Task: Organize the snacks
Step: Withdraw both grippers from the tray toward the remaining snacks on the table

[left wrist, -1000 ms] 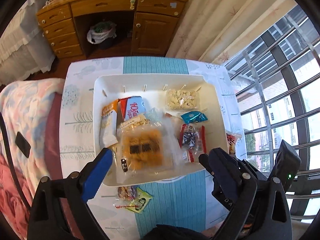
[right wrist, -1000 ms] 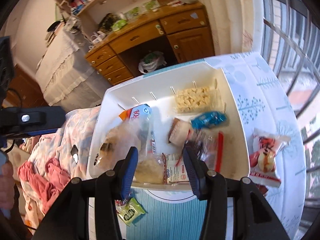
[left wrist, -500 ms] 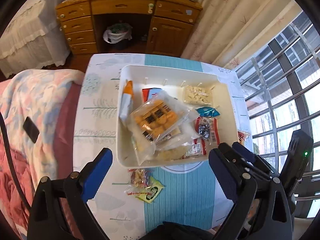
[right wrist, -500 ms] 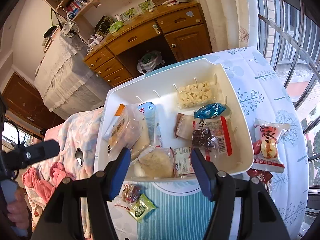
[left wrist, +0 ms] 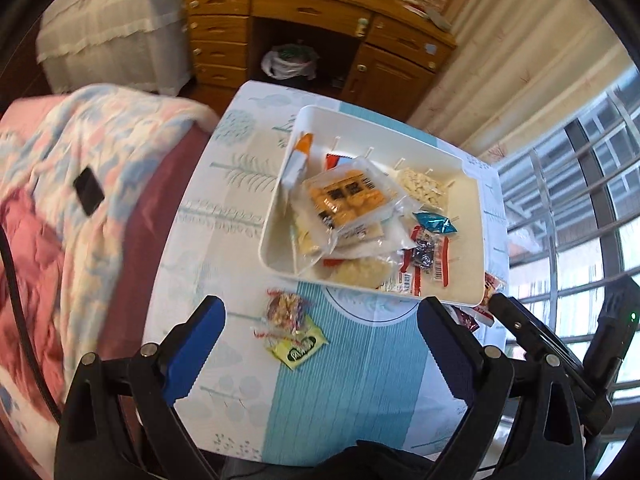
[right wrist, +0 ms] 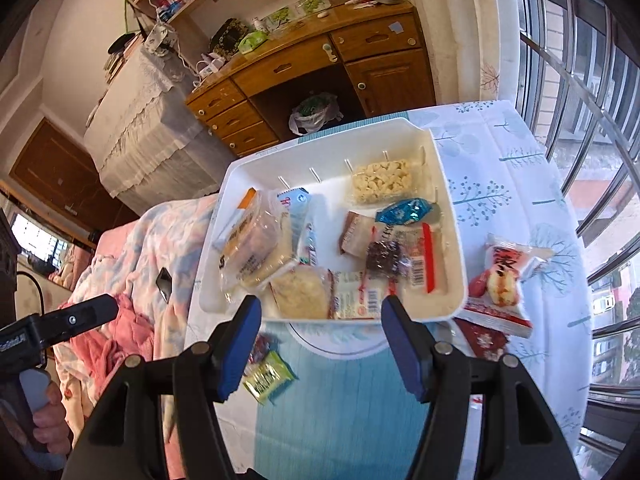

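Loose snack packets wait outside the white tray (left wrist: pixel 276 216) on the worktop (left wrist: pixel 360 380).
The yellow-green packet (left wrist: pixel 298 346) and a clear candy bag (left wrist: pixel 285 308) near the tray's front left corner look light, crinkly and slippery; pinch a sealed edge. The left gripper (left wrist: pixel 320 344) and right gripper (right wrist: pixel 320 344) both gape, empty. The tray's front wall crowds the approach.

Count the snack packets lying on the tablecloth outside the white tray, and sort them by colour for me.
yellow-green packet: 1
clear packet of colourful sweets: 1
white and red packet: 1
dark red packet: 1
Total: 4
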Available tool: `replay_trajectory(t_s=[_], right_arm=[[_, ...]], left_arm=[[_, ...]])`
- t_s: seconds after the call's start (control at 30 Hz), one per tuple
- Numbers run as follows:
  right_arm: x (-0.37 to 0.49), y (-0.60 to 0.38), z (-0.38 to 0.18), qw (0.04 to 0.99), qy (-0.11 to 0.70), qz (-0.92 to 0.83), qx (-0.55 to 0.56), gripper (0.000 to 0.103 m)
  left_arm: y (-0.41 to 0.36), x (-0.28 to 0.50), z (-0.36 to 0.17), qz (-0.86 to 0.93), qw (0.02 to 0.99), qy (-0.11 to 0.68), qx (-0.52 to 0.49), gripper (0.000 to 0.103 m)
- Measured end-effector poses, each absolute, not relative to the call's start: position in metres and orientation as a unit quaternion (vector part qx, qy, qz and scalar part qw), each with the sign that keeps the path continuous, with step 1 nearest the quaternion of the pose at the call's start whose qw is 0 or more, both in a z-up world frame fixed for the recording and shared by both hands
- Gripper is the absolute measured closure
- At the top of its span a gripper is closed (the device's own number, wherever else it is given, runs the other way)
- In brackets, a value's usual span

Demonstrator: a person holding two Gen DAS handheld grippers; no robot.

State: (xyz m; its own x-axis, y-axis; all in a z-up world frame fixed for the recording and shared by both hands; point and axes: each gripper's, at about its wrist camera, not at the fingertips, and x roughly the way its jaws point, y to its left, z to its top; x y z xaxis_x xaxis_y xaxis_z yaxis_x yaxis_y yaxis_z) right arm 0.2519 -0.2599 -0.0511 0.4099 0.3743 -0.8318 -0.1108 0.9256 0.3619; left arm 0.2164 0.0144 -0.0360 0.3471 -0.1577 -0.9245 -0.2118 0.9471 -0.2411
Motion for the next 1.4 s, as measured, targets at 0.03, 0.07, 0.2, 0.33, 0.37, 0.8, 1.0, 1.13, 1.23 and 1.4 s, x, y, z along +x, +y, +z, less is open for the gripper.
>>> replay_trajectory(t_s=[0.03,0.07,0.2,0.33,0.37,0.8,1.0,1.13,1.23,1.4], right_arm=[[0.250,-0.265,-0.050,0.830,0.524,0.148,0.123,0.040],[0.248,-0.268,-0.050,0.829,0.525,0.148,0.121,0.040],[0.243,-0.284,-0.052,0.826,0.533,0.148,0.110,0.040],[0.242,-0.296,-0.055,0.822,0.540,0.153,0.098,0.040],[0.241,-0.300,-0.057,0.821,0.542,0.153,0.093,0.040],[0.239,-0.337,-0.091,0.786,0.594,0.132,0.103,0.040],[0.240,-0.357,-0.121,0.757,0.632,0.101,0.136,0.040],[0.240,-0.369,-0.142,0.734,0.656,0.073,0.159,0.040],[0.240,-0.376,-0.157,0.718,0.672,0.052,0.175,0.036],[0.241,-0.390,-0.181,0.691,0.692,0.017,0.210,0.030]], left_arm=[[0.016,0.211,-0.039,0.025,0.803,0.571,-0.170,0.007],[0.017,0.205,-0.042,0.035,0.800,0.571,-0.180,0.007],[0.020,0.185,-0.057,0.065,0.789,0.574,-0.210,0.007],[0.020,0.166,-0.070,0.092,0.780,0.574,-0.232,0.007],[0.021,0.161,-0.073,0.097,0.778,0.573,-0.238,0.007],[0.020,0.127,-0.131,0.152,0.736,0.586,-0.304,0.007],[0.013,0.129,-0.162,0.172,0.724,0.589,-0.316,0.007],[0.012,0.131,-0.178,0.176,0.722,0.580,-0.333,0.007],[0.012,0.135,-0.193,0.180,0.715,0.582,-0.343,0.007],[0.009,0.144,-0.218,0.173,0.700,0.594,-0.358,0.007]])
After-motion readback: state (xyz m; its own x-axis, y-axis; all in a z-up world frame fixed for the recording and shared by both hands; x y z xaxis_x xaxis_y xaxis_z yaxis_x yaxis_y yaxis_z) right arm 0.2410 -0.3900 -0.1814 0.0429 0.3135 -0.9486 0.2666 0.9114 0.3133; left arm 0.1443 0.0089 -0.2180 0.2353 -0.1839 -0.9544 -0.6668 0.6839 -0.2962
